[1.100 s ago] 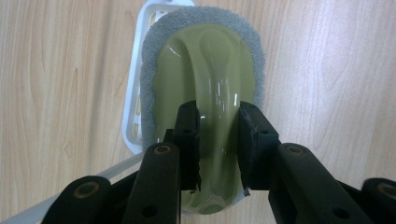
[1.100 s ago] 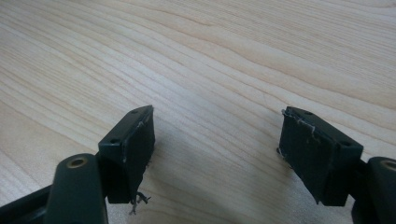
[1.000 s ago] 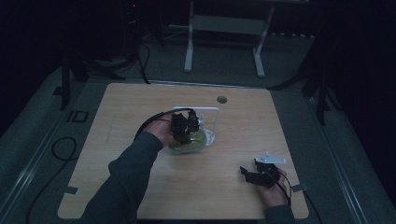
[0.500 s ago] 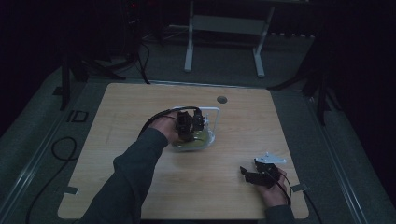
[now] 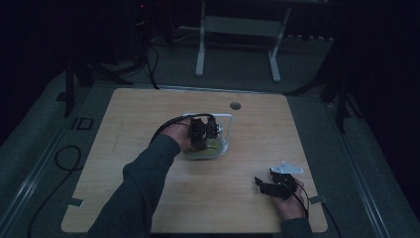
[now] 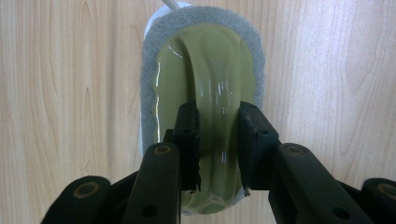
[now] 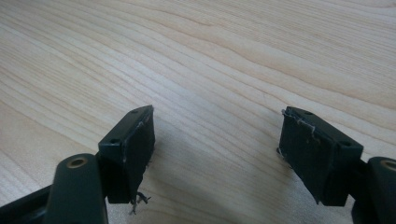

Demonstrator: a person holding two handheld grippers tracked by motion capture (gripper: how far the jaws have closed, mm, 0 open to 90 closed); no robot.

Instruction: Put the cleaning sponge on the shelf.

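Nearest the person, at the table's [image 5: 148,129] near-right corner, the right gripper [image 5: 264,184] rests low on the wood w/ its jaws wide apart & nothing between them; the right gripper view has bare wood grain between the two black pads [image 7: 135,140]. The grey three-cornered plate [image 5: 286,169] sits on top of it, cable trailing back toward the hand.

Farther in, around the table's middle, the left gripper [image 5: 203,133] points down onto a scrubbing pad [image 6: 205,93]: olive-green glossy plastic top w/ a raised arched handle, grey fuzzy pad rim around it, lying flat on the wood. The left jaws are clamped on either side of that handle ridge, pads pressing its flanks. A dark sleeve [image 5: 133,193] reaches in from the near-left.

Just beyond the pad a white wire-like frame [image 5: 225,119] stands, touching or right beside it, can't tell which. Far side: a round grommet hole [image 5: 235,105] in the tabletop, then a white stand [image 5: 237,44] on the floor behind
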